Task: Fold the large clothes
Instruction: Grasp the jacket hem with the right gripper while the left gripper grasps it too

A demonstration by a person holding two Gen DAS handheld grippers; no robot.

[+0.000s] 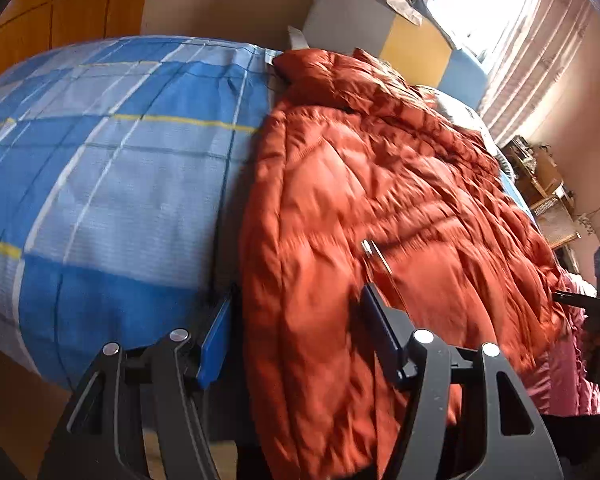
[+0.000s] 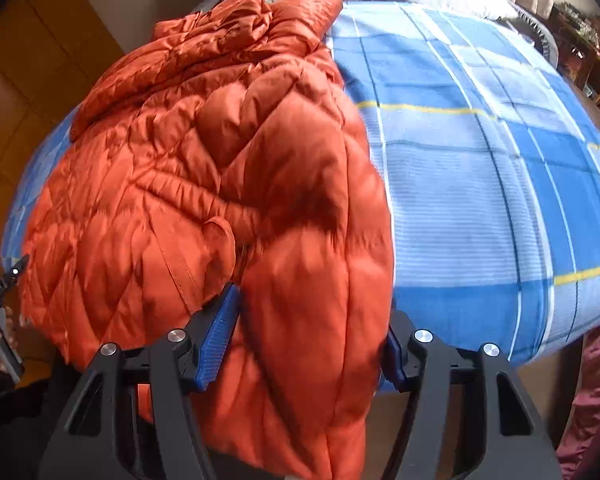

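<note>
An orange puffer jacket (image 1: 380, 184) lies lengthwise on the bed (image 1: 112, 152), which has a blue checked cover; its collar end points away toward the headboard and its hem hangs over the near edge, where both tools are. The left hand-held gripper (image 1: 300, 336) has its blue-padded fingers spread wide, straddling the jacket's left hem corner, one pad against the bed cover and the other over the quilted front near the zip pull (image 1: 374, 254). The right hand-held gripper (image 2: 310, 332) is likewise spread, with a thick roll of the jacket's right side bulging between its fingers; motion blur makes it hard to say whether the pads actually press the cloth, but neither looks closed on it. So the garment's long axis runs straight ahead from both tools, each about equally near its own hem corner. The coming move likely calls for both to pinch the hem and carry it toward the collar.
</note>
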